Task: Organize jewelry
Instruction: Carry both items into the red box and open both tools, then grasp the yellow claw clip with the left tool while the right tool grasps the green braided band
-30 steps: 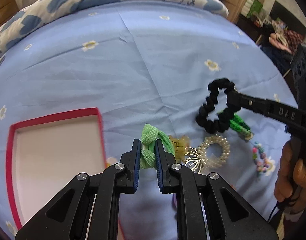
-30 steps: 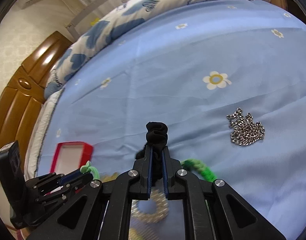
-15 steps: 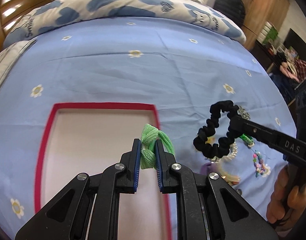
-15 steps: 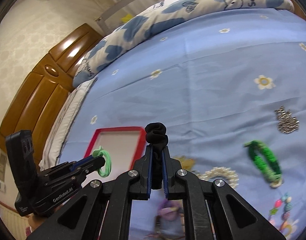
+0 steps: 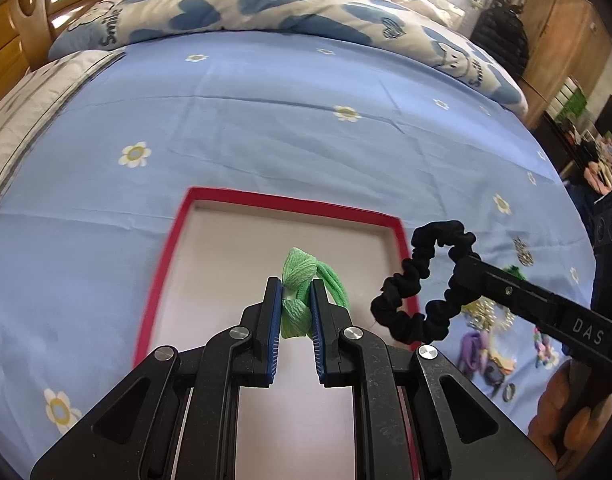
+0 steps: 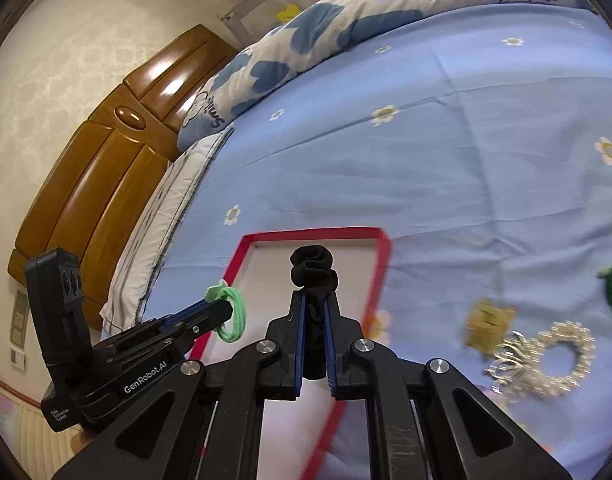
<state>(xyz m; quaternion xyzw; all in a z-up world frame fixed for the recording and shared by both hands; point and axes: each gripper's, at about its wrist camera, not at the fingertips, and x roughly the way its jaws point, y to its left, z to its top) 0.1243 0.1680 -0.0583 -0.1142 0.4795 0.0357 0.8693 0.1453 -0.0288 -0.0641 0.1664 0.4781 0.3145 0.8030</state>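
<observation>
Both tools now over red tray (image 5: pixel 400 240), left tool (image 5: pixel 297 300) clamping green hair tie (image 5: pixel 301 280), right tool (image 6: pixel 314 312) clamping black scrunchie (image 6: pixel 312 270)

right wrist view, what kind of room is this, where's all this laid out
Most likely a bedroom: the work is on a bed with a blue flowered sheet, a heart-print duvet bunched at its far end, and a wooden headboard against a wallpapered wall.

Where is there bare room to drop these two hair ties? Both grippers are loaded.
The red-rimmed tray shows bare floor all round the green hair tie. Crowded: right of the tray, by the pearl bracelet and charms.
</observation>
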